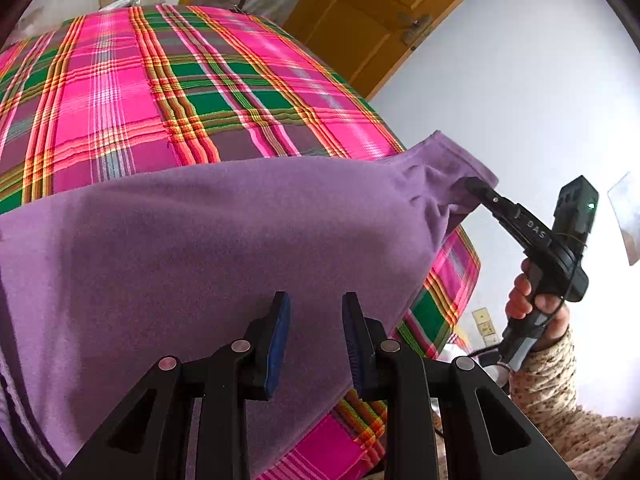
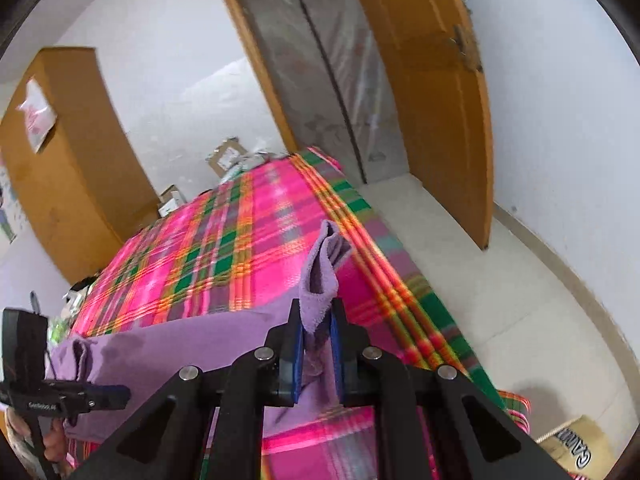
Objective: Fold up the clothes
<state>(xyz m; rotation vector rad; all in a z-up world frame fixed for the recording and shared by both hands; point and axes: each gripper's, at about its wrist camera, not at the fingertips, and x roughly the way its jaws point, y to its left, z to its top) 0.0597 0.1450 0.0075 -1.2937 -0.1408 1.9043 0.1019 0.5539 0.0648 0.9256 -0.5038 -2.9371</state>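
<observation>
Right gripper (image 2: 314,344): clamped on a bunched corner of the purple cloth (image 1: 208,240), lifting it off the bed (image 1: 120,92) near the bed's right edge, probably to carry that corner over for a fold.
Left gripper (image 1: 316,344): fingers apart, nothing between the pads, hovering over the cloth's near part; likely lining up a grip on the near edge.
Cloth place: spread across the near end of the bed, its right corner raised, the rest draped.
Cloth look: plain purple, soft, fleecy nap; smooth in the middle, puckered into folds where it is pinched.
Bed: covered in pink and green plaid.
</observation>
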